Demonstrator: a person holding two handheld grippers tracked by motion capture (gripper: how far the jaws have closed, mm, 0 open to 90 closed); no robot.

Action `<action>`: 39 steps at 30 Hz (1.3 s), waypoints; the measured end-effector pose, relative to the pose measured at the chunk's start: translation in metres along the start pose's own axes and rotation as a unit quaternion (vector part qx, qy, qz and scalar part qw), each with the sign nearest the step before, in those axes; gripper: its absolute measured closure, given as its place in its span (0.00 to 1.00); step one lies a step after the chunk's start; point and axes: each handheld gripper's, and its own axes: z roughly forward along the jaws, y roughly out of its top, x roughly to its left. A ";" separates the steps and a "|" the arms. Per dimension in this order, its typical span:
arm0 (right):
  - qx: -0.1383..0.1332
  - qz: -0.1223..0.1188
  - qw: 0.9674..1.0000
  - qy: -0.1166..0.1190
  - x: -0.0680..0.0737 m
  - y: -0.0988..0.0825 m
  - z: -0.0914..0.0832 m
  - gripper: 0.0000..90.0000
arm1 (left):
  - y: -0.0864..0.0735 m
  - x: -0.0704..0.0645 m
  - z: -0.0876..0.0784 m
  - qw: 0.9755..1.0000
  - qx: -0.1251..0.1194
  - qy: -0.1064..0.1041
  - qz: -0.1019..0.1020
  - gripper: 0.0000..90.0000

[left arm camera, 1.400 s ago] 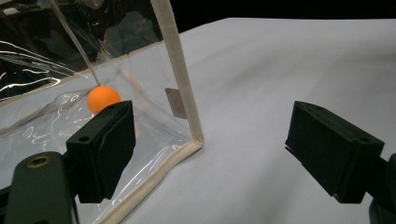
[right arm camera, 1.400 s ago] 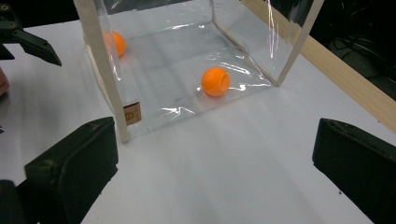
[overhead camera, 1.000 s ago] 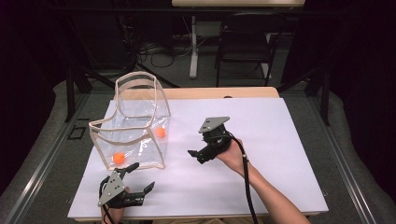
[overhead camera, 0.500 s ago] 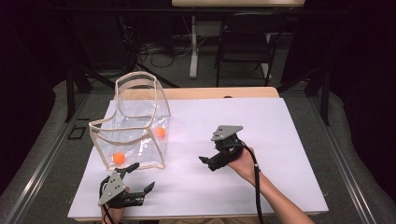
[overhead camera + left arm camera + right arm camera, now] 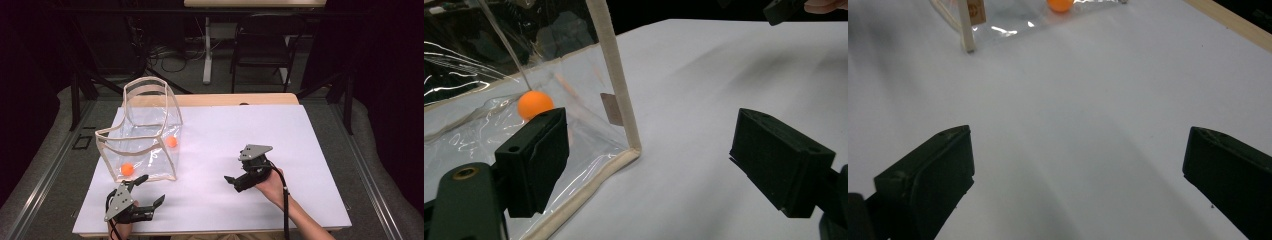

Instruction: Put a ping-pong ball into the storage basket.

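Orange balls lay inside a clear plastic bag with cream trim that stood on the left part of the white bench: one ball near the bag's front wall, the other ball toward its right rear corner. At the near left edge of the bench, the left claw sat just in front of the bag's front right corner, jaws spread wide and holding nothing. In the left gripper view, the bag's trimmed corner edge stood upright between the two jaws, a little beyond them and apart from both, with an orange ball behind the clear wall above the left-hand jaw. The right claw hovered over bare bench right of centre, well apart from the bag, held in a hand. Its own view showed both jaws wide apart and empty over the white surface, with the bag's corner far ahead.
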 end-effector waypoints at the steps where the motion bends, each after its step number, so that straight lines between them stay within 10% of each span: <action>1: 0.000 -0.001 1.000 -0.002 0.000 -0.003 -0.001 0.00 | 0.000 0.000 0.000 1.000 0.001 0.000 -0.001 0.17; 39: -0.021 0.034 0.997 -0.067 0.005 -0.079 -0.049 0.00 | 0.000 0.000 -0.003 1.000 0.002 0.007 0.000 0.17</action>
